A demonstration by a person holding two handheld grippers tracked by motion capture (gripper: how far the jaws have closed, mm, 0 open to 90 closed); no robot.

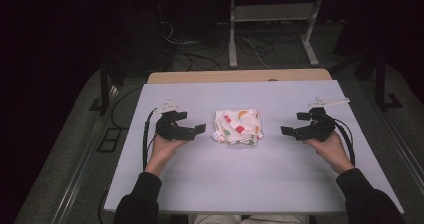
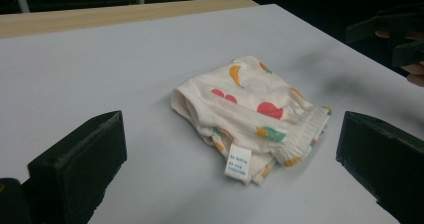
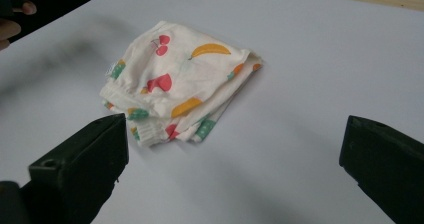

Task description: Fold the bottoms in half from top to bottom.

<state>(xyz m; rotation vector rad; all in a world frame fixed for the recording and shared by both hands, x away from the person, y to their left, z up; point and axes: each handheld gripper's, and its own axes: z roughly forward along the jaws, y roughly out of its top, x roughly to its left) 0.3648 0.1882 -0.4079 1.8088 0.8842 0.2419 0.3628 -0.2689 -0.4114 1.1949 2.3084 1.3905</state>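
Observation:
A folded cream cloth (image 1: 237,127) with a fruit print lies in the middle of the white table top (image 1: 240,184). My left gripper (image 1: 194,128) hovers just left of it, open, jaws pointing at the cloth. My right gripper (image 1: 295,125) is held to the right of it, farther off, also open. In the left gripper view the cloth (image 2: 250,119) lies ahead between the wide jaws, with a small white label (image 2: 237,163) at its near edge. In the right gripper view the cloth (image 3: 175,91) lies ahead and left, just beyond the left jaw.
The white sheet covers a wooden table whose far edge (image 1: 240,76) shows as a tan strip. Beyond it stand metal frame legs (image 1: 233,34) and loose cables (image 1: 200,54) on a dark floor. The person's forearms in dark sleeves (image 1: 137,199) come in from the bottom.

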